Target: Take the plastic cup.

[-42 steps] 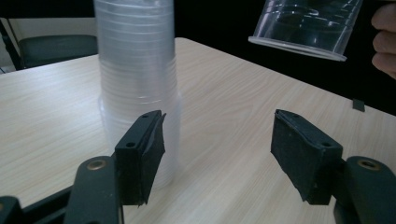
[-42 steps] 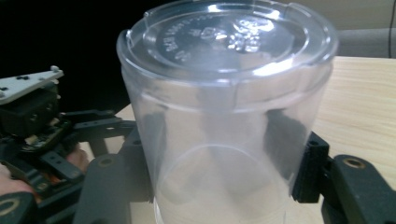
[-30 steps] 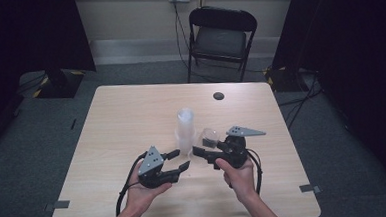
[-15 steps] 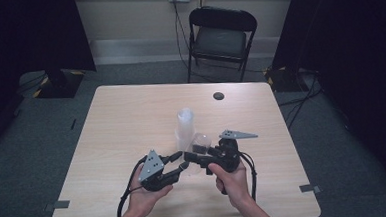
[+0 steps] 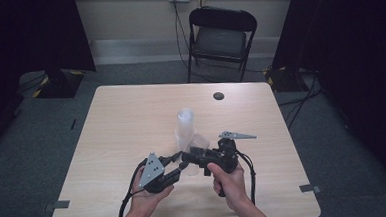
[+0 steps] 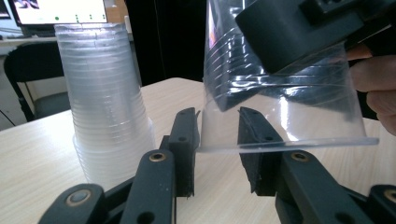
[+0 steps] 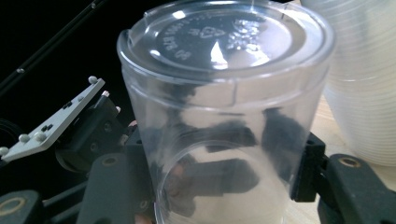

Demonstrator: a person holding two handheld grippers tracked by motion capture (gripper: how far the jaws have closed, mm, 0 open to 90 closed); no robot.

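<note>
Beside the cup stack [image 5: 184, 126], right gripper [image 5: 196, 158] clenched on clear cup [image 7: 224, 116], now nearer released left gripper [image 5: 176, 164].

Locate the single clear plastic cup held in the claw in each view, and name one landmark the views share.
High view: the single clear cup sits low centre, between the two claws.
Left gripper view: upper right, upside down, rim above the jaws.
Right gripper view: centre, base toward the camera, between the jaws.
Shared landmark: the stack of clear cups beside it.
</note>
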